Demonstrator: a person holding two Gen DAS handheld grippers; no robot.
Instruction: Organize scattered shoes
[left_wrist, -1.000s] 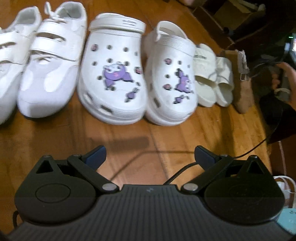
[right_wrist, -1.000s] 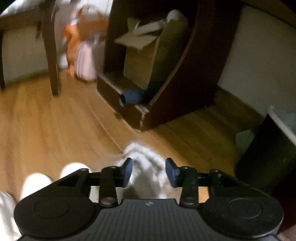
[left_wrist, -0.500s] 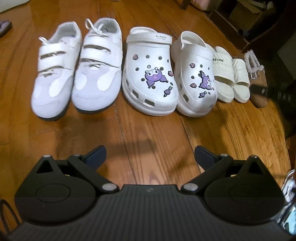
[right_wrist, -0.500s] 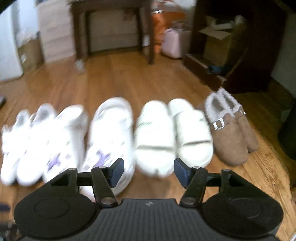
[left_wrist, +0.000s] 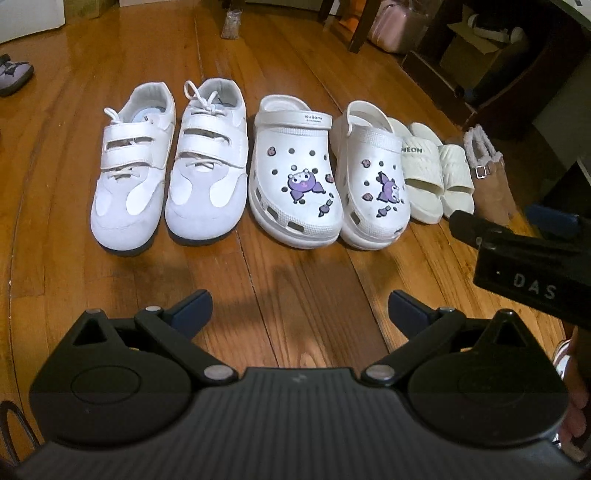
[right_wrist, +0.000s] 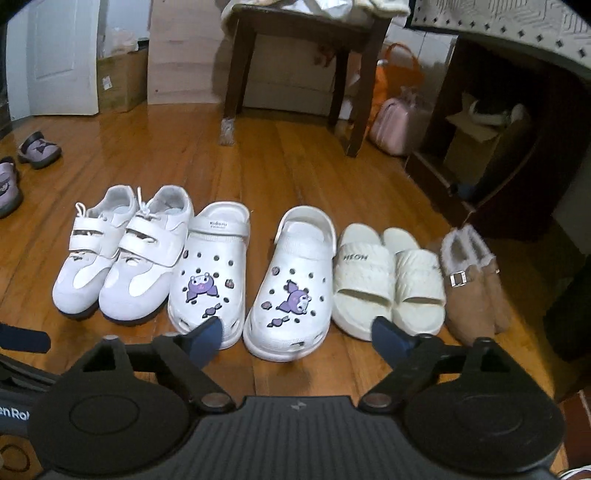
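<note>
Wood floor (right_wrist: 295, 177), shoes (right_wrist: 284, 280) lined up, chair (right_wrist: 295, 48) behind

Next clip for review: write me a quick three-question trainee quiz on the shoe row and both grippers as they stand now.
1. True or false: the left gripper holds a shoe.
2. Which pair stands at the row's right end? A) white sneakers B) tan fur-lined slippers C) white clogs
3. Fill in: the cream slides stand between the clogs and the ____.

Key: 1 false, both it and the right gripper are open and empty; 2 B; 3 slippers.
</note>
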